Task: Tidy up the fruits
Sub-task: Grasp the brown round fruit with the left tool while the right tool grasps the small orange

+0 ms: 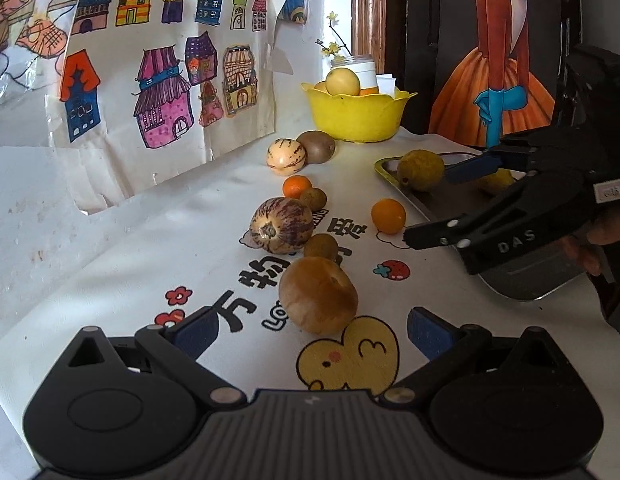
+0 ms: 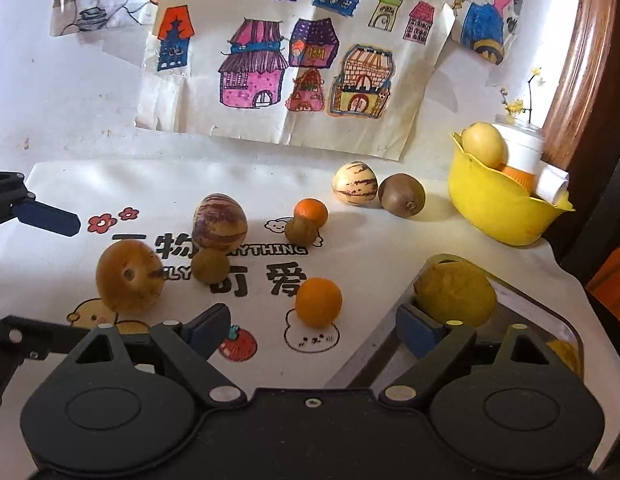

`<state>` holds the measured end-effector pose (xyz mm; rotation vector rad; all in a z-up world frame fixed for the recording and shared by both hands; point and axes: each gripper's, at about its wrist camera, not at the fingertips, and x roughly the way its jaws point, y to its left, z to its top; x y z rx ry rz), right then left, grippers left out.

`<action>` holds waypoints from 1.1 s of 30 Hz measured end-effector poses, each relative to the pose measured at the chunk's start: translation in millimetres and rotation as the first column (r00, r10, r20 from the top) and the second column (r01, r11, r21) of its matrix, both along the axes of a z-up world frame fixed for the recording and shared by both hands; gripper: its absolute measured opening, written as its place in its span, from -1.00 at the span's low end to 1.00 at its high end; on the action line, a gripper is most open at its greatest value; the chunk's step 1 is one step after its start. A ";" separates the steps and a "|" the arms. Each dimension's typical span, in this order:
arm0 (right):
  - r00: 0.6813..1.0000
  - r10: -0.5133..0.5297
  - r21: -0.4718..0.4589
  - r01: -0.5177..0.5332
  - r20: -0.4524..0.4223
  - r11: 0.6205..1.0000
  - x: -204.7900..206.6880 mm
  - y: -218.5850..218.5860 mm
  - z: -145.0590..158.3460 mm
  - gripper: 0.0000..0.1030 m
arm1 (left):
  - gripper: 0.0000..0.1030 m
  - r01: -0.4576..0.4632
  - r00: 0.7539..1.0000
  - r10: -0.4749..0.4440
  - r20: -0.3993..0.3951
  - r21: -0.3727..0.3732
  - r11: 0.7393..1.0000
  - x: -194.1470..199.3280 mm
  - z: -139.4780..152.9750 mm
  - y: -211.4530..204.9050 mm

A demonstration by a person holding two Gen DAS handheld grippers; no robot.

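Several fruits lie on a white printed cloth: a brown round fruit (image 1: 318, 295) (image 2: 129, 275), a purple-striped melon (image 1: 281, 225) (image 2: 219, 222), two small brown fruits, two oranges (image 1: 388, 216) (image 2: 319, 302) and, farther back, a pale striped melon (image 1: 286, 157) beside a kiwi (image 1: 316, 146). A metal tray (image 1: 522, 280) (image 2: 526, 312) on the right holds a yellow-green fruit (image 1: 421, 169) (image 2: 456, 294). My left gripper (image 1: 310, 334) is open, just short of the brown round fruit. My right gripper (image 2: 310, 330) (image 1: 426, 204) is open and empty over the tray's left edge, near an orange.
A yellow bowl (image 1: 358, 114) (image 2: 498, 208) at the back holds a yellow fruit, an orange and a white cup. Children's drawings (image 1: 166, 68) lean on the wall behind. A painting (image 1: 498, 60) of a woman in an orange dress stands at back right.
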<state>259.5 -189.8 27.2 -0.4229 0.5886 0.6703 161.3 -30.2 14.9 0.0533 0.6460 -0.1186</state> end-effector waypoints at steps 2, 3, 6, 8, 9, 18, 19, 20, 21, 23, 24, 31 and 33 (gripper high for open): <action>1.000 0.003 -0.002 -0.003 -0.001 1.000 3.9 2.4 -2.3 0.63 | 0.95 0.000 1.000 0.000 -0.001 -0.003 1.000 3.7 0.0 1.2; 1.000 0.004 -0.005 -0.004 -0.001 1.000 5.7 3.3 -3.6 0.58 | 0.93 0.000 1.000 0.000 -0.003 -0.007 1.000 5.6 0.0 2.2; 1.000 0.010 -0.011 -0.010 -0.018 1.000 12.2 5.4 -8.6 0.47 | 0.88 -0.005 1.000 0.005 -0.012 -0.019 1.000 11.3 -0.7 4.0; 0.999 0.011 -0.012 -0.012 -0.031 1.000 16.2 6.7 -11.7 0.40 | 0.83 -0.009 1.000 0.009 -0.018 -0.019 1.000 15.4 -1.7 3.9; 0.999 0.011 -0.011 -0.012 -0.037 1.000 18.1 7.5 -13.0 0.34 | 0.80 -0.010 1.000 0.009 -0.022 -0.019 1.000 17.1 -2.2 3.5; 0.997 -0.015 0.019 0.016 -0.075 1.000 32.3 13.2 -21.7 0.00 | 0.45 -0.011 0.998 0.008 -0.055 -0.056 0.998 26.7 -5.7 2.5; 0.997 -0.017 0.022 0.019 -0.081 1.000 33.2 13.3 -22.9 -0.03 | 0.42 -0.012 0.998 0.008 -0.060 -0.061 0.998 28.0 -5.8 2.7; 0.996 -0.021 0.025 0.023 -0.086 0.999 34.2 13.6 -23.8 -0.07 | 0.36 -0.014 0.998 0.009 -0.065 -0.065 0.998 29.3 -6.4 2.8; 0.996 -0.024 0.028 0.027 -0.090 0.999 35.0 13.4 -24.8 -0.10 | 0.28 -0.016 0.997 0.011 -0.070 -0.068 0.998 30.6 -6.8 2.6; 0.995 -0.030 0.034 0.034 -0.097 0.999 36.2 13.0 -26.7 -0.12 | 0.19 -0.021 0.997 0.016 -0.080 -0.072 0.997 32.7 -8.0 2.0; 0.994 -0.035 0.037 0.039 -0.100 0.999 36.7 12.8 -27.4 -0.14 | 0.14 -0.024 0.996 0.017 -0.083 -0.074 0.997 33.3 -8.7 1.7; 0.992 -0.046 0.050 0.052 -0.117 0.997 39.0 12.0 -29.8 -0.20 | 0.04 -0.028 0.996 0.020 -0.091 -0.083 0.996 35.8 -11.3 0.1; 0.992 -0.048 0.056 0.055 -0.120 0.997 39.8 11.6 -30.4 -0.21 | 0.04 -0.031 0.996 0.023 -0.091 -0.086 0.996 36.9 -10.7 -0.4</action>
